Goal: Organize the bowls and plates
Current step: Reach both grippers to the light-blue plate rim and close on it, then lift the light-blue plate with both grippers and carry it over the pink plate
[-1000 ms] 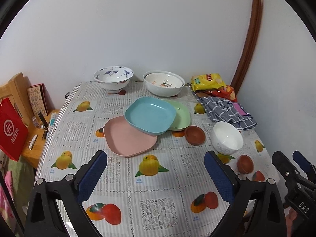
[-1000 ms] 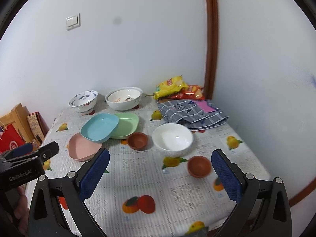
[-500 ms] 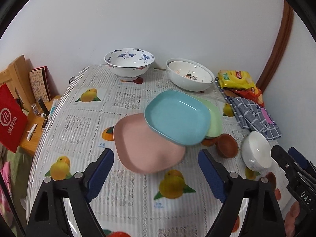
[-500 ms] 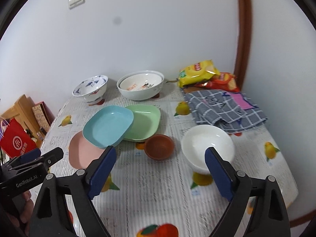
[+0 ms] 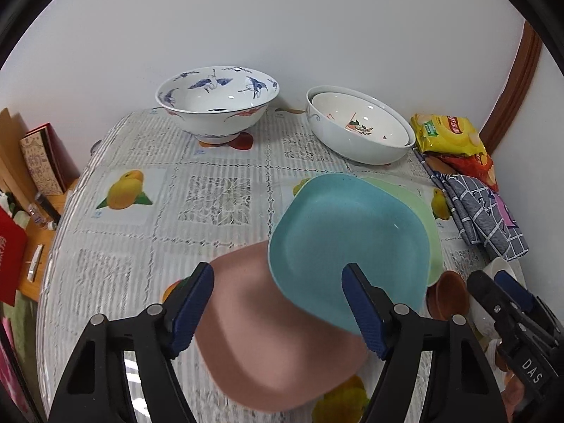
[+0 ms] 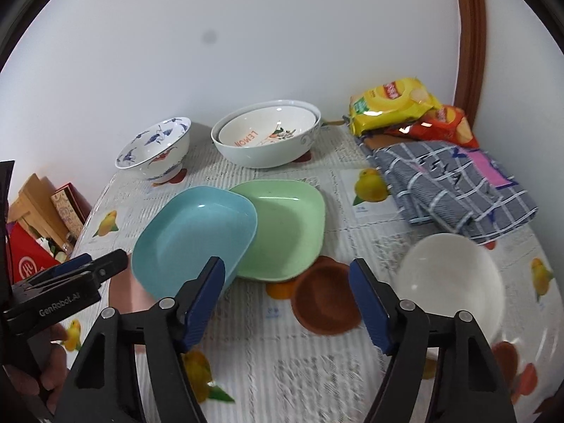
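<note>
Three square plates overlap mid-table: pink plate (image 5: 282, 345), blue plate (image 5: 345, 243) resting on it, green plate (image 6: 285, 225) under the blue one's far side. My left gripper (image 5: 278, 312) hovers over the pink plate, jaws closing, pads touching nothing. My right gripper (image 6: 287, 305) hangs above a small brown bowl (image 6: 324, 299), jaws closing, nothing pressed between them. A white bowl (image 6: 454, 278) sits right of it. At the back stand a blue-patterned bowl (image 5: 216, 105) and two nested white bowls (image 5: 359, 128).
A checked cloth (image 6: 454, 183) and snack bags (image 6: 391, 104) lie at the back right. Another brown bowl (image 6: 506, 354) sits near the front right edge. A low wooden shelf with a red bag (image 5: 12, 257) stands left of the table. The wall closes the far side.
Both grippers moved forward and down toward the dishes and their jaws narrowed. The plates and the brown bowl now fill the lower part of each view.
</note>
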Motion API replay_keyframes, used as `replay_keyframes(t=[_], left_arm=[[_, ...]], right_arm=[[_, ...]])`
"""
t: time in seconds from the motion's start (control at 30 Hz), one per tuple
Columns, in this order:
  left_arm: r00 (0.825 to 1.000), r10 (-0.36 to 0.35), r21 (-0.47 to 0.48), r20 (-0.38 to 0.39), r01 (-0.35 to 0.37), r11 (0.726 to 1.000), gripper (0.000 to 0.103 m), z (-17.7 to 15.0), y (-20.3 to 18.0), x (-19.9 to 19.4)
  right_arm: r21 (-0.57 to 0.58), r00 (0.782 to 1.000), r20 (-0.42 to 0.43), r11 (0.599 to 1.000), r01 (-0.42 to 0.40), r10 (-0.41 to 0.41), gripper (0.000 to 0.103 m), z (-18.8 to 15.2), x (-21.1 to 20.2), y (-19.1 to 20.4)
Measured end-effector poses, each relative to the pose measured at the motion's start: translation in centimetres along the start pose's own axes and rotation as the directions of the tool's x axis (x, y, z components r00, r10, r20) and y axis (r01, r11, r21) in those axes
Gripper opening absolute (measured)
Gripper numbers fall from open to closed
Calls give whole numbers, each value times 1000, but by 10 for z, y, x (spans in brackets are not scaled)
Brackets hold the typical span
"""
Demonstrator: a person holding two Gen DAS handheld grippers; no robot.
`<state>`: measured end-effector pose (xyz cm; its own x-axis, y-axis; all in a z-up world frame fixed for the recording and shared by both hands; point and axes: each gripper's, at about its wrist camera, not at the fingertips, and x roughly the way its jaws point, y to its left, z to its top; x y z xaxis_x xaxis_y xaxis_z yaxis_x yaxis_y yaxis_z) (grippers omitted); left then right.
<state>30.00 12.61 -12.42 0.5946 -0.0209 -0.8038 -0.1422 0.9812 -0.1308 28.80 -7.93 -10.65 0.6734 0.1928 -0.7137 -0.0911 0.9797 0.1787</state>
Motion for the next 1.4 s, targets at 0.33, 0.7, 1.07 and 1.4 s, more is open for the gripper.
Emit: replay_keyframes(t=[0.33, 0.7, 1.07, 1.4], left_arm=[[1000, -17, 17, -21, 17, 1000, 56, 21, -6, 36], [997, -25, 49, -70, 29, 998, 13, 23, -9, 62], [999, -50, 42, -20, 51, 998, 10, 12, -16, 6], [996, -86, 14, 4, 86, 996, 10, -15, -31, -66]], right_arm=[[20, 998, -59, 999, -31, 32, 64, 4, 48, 21], [26, 991, -125, 998, -51, 54, 18, 3, 77, 26], [42, 996, -65, 997, -62, 64, 13, 3, 37, 20], [45, 998, 4, 997, -56, 56, 12, -9, -43, 10]])
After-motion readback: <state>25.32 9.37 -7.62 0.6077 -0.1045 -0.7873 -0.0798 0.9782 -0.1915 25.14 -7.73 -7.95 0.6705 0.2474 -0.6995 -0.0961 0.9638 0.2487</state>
